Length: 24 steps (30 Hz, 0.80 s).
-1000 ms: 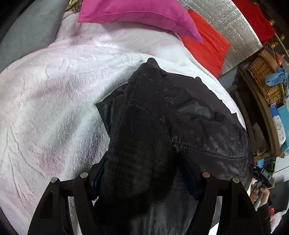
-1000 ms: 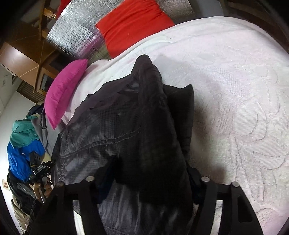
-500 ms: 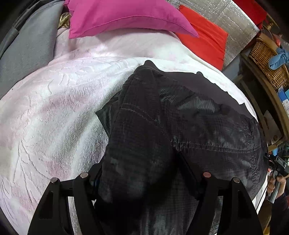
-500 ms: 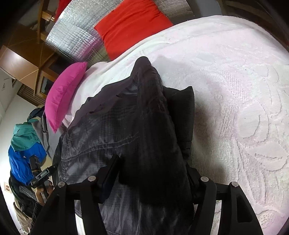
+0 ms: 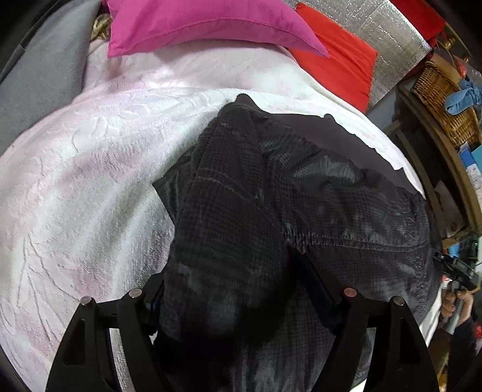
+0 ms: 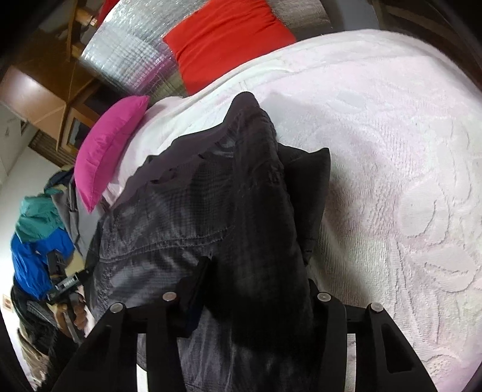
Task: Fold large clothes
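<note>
Both ends are gripped: the left hand-held gripper (image 5: pixel 238 301) and the right hand-held gripper (image 6: pixel 250 298) each look clamped on a bunched fold of the dark jacket (image 5: pixel 316 217), which lies draped across the pink-white bedspread (image 5: pixel 75 187). I'd say one side is folded over, but it's still lumpy with more folds left. Further back sit the magenta pillow (image 5: pixel 198 24) and red pillow (image 6: pixel 226 36).
</note>
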Motion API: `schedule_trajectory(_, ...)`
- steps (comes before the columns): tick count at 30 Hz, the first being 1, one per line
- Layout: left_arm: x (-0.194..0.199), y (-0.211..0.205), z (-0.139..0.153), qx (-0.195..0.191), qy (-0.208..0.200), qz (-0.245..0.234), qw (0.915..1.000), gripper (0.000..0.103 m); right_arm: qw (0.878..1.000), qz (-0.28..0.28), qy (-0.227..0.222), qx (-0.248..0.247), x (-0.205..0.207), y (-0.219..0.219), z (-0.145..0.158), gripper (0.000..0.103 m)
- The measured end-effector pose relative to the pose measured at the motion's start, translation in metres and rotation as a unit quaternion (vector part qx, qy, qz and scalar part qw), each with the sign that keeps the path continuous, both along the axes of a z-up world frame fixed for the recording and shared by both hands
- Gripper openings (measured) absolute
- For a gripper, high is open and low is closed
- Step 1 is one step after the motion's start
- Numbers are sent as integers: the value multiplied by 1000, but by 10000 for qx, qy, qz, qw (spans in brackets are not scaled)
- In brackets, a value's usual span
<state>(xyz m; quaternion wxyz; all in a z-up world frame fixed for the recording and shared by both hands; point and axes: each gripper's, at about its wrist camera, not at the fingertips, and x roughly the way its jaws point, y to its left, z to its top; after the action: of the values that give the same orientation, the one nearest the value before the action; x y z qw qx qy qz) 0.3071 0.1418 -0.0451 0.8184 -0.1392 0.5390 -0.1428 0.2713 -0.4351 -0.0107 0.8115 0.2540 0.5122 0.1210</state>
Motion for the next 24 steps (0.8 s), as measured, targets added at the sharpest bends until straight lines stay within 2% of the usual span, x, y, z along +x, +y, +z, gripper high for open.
schedule_trajectory(5, 0, 7, -2, -359, 65, -26, 9993, 79, 9995, -75, -38, 299, 0, -6, -4, 54)
schedule_trajectory(9, -3, 0, -5, -181, -45, -83, 9998, 78, 9996, -59, -33, 281, 4, -5, -8, 55)
schedule_trajectory(11, -4, -6, -4, -29, -96, -115, 9999, 66, 10000, 45, -58, 19, 4, 2, -5, 49)
schedule_trajectory(13, -4, -12, 2, 77, -113, -173, 9998, 42, 9997, 159, -47, -198, 5, 9, 2, 32)
schedule_trajectory(16, -5, -22, 13, 430, -178, -232, 9986, 30, 9974, 321, -77, -646, 6, 23, 19, 24)
schedule_trajectory(19, -10, -29, 24, 719, -329, -259, 9965, 25, 9951, 382, -124, -904, 5, 32, 31, 23)
schedule_trajectory(24, -9, -28, 21, 777, -346, -282, 9960, 28, 9930, 467, -44, -1084, 4, 36, 26, 23)
